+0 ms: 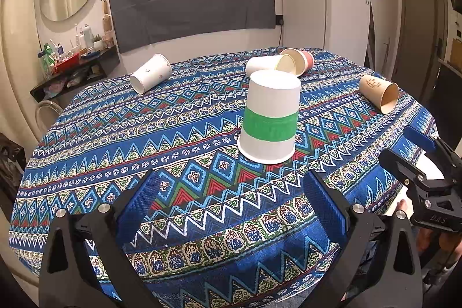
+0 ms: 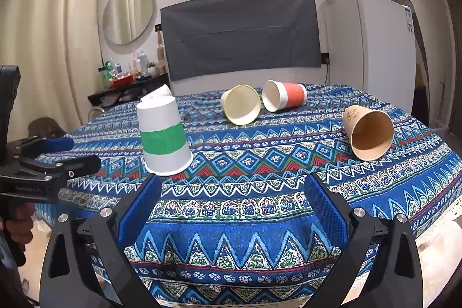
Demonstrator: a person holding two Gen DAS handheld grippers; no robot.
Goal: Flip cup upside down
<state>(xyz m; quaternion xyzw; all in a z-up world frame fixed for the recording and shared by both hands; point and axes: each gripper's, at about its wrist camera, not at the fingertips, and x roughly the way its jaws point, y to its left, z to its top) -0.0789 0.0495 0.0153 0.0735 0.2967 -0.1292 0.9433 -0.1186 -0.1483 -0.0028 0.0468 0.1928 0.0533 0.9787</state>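
Note:
A white paper cup with a green band [image 1: 270, 117] stands upside down, mouth on the tablecloth, in the middle of the table; it also shows in the right wrist view [image 2: 163, 134]. My left gripper [image 1: 231, 186] is open and empty, just short of this cup. My right gripper [image 2: 232, 189] is open and empty, to the right of the cup near the table's front edge. Each gripper shows in the other's view, the right one [image 1: 404, 149] and the left one [image 2: 72, 155].
Other cups lie on their sides: a white one with hearts [image 1: 151, 72], a yellow-rimmed one [image 2: 241, 104], a red-banded one [image 2: 284, 95] and a brown one [image 2: 368, 132]. The patterned tablecloth [image 1: 202, 192] covers the table. A fridge [image 1: 326, 13] and a cluttered shelf [image 1: 75, 62] stand behind.

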